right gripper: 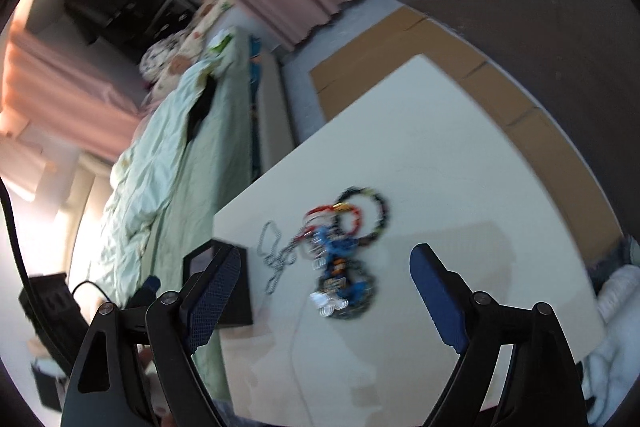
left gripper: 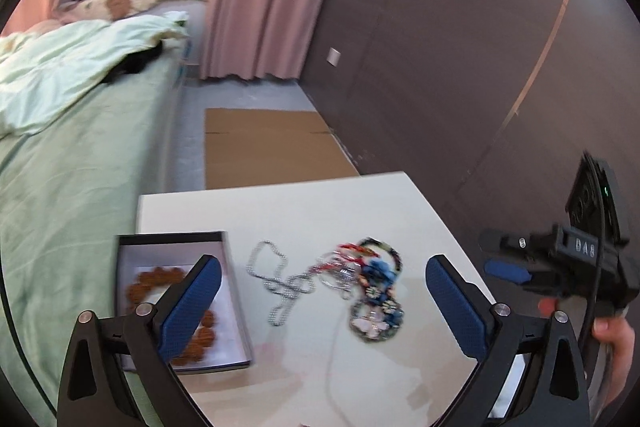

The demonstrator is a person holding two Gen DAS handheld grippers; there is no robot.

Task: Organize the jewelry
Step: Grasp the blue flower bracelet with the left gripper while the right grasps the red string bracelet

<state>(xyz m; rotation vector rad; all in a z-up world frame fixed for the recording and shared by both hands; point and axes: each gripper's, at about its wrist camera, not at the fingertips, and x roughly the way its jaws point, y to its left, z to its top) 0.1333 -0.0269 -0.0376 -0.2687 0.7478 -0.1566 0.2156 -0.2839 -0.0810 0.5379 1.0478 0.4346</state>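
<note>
The jewelry pile (left gripper: 366,291) lies on the white tabletop (left gripper: 304,203) between and ahead of my left tongs (left gripper: 323,303), nearer the right finger than the left, touching neither. A silver chain (left gripper: 276,279) trails from the pile toward the box (left gripper: 236,307) at the tabletop's left edge; inside the box sits a brown bead bracelet (left gripper: 140,287), partly covered by my left finger's blue pad (left gripper: 192,307). From the right wrist the same pile (right gripper: 344,251) sits ahead of my right tongs (right gripper: 326,295), in the gap between the fingers but beyond the tips. Both views are blurred, so I cannot separate the pieces in the tangle beyond a dark beaded ring (right gripper: 372,211), red loops and something blue. The box's near end is cut off behind my left tongs, and in the right view only its dark wall (right gripper: 236,291) shows. My left tongs stand wide apart and hold nothing. My right tongs are also spread wide and empty; in the left view they (left gripper: 504,267) show at the right edge, with my hand (left gripper: 616,339) behind them, partly out of frame.
</note>
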